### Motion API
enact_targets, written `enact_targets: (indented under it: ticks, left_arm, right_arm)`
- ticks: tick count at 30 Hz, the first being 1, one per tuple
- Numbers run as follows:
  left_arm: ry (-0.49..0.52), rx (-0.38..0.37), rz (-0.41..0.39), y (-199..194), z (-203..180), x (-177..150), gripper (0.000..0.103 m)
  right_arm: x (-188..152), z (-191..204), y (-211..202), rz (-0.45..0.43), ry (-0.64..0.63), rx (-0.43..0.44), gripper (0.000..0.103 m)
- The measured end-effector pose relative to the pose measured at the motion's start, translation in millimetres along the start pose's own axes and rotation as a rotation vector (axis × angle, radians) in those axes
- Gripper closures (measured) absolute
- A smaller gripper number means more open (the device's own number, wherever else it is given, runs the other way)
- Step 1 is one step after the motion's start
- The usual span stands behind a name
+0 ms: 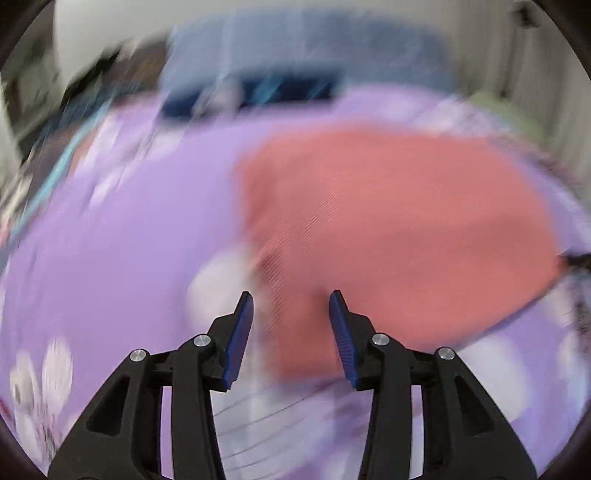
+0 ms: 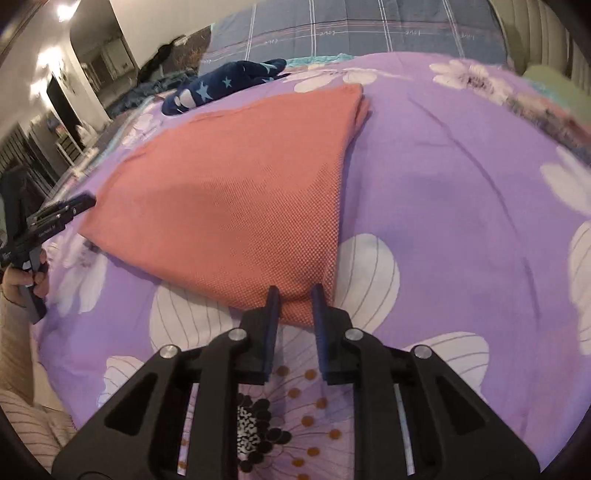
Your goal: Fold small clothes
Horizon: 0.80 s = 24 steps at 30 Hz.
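We are folding a coral-pink knit garment point(image 2: 236, 192) on a bed with a purple flowered bedsheet point(image 2: 461, 192). It lies near the middle of the bed, a bit to the left in the right wrist view. It already looks folded at least once, because we see doubled layers along its far right corner and a thick folded edge on its right side. It is still a big piece, so we think more folds are left to make it small and neat.

Our right gripper point(image 2: 295, 295) sits at the near corner of the garment. Its jaws are a little apart, with the cloth corner between them. We cannot tell if they are pinching it yet.

Our left gripper point(image 1: 291, 299) has its jaws spread wide. It holds nothing. It hovers near the garment's edge, and the garment point(image 1: 399, 221) fills the right half of that view. That view is very blurry, so we cannot say more. In the right wrist view we see the left gripper point(image 2: 79, 203) just beside the garment's left edge.

A dark blue star-print cloth point(image 2: 225, 86) lies far behind the garment. A grey-blue plaid blanket point(image 2: 369, 29) lies at the far end, and it has small writing on it that may say "love". The left gripper has tiny white lettering that we cannot read.
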<state>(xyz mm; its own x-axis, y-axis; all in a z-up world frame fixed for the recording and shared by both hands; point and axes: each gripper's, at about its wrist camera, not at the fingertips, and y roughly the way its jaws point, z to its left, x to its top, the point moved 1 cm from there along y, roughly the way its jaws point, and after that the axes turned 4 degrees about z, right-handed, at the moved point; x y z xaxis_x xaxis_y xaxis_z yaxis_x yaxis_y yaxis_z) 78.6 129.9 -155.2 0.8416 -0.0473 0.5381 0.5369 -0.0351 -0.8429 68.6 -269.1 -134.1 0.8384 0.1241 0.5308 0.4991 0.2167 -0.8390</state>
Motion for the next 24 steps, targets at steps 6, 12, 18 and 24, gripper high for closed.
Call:
enact_targets:
  ticks: [6,12,18,24]
  left_arm:
    - [-0.002,-0.079,-0.067,-18,18,-20,0.053]
    - [-0.086,-0.172,-0.107,-23,44,-25,0.053]
    - [-0.23,-0.349,-0.131,-15,79,-30,0.054]
    - [-0.286,-0.442,-0.132,-11,89,-32,0.054]
  right_arm:
    - [24,89,-58,-0.26,-0.186,-0.192,0.062]
    - [-4,231,0,-0.137,-0.58,0.095,0.057]
    - [-6,300,41,-0.083,-0.72,0.155,0.057]
    - [2,327,77,-0.045,-0.787,0.065,0.057]
